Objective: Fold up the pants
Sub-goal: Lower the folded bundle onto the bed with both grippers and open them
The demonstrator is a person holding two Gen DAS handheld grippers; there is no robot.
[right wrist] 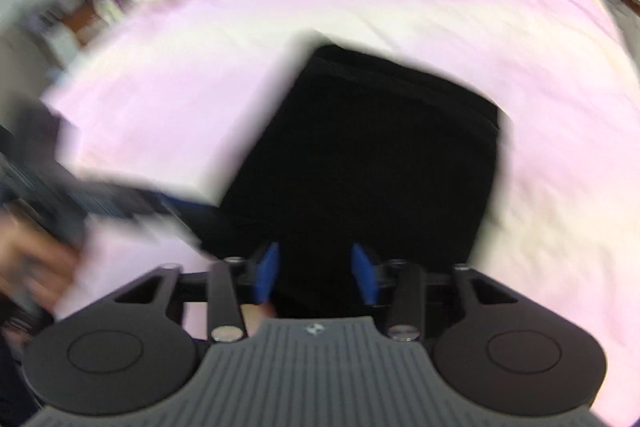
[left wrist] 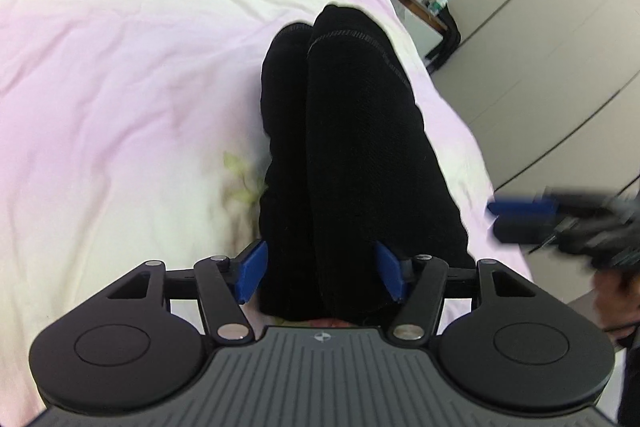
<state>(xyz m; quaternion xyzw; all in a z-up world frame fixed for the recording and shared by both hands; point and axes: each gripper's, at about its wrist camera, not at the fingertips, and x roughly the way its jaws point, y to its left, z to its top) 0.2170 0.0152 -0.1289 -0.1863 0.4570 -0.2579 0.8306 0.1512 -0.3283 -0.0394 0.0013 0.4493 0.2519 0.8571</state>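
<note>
Black pants (left wrist: 352, 131), folded into a long narrow bundle, lie on the pink bedsheet (left wrist: 120, 75). My left gripper (left wrist: 322, 277) hangs over their near end. Its blue pads (left wrist: 253, 275) stand apart, with the fabric between them showing no pinch. The pants spread wider than the right pad. In the right wrist view, which is motion-blurred, the pants (right wrist: 368, 147) are a dark block below my right gripper (right wrist: 316, 275). Its blue pads are apart over the near edge. From the left wrist view the right gripper (left wrist: 520, 223) is off the pants' right side with nothing between its fingers.
The bed's right edge (left wrist: 480, 163) runs close beside the pants. Beyond it are a grey floor, a small table (left wrist: 420, 7) with items and pale cabinet doors (left wrist: 540, 27). A hand (right wrist: 28, 259) holds the left gripper at the far left of the right wrist view.
</note>
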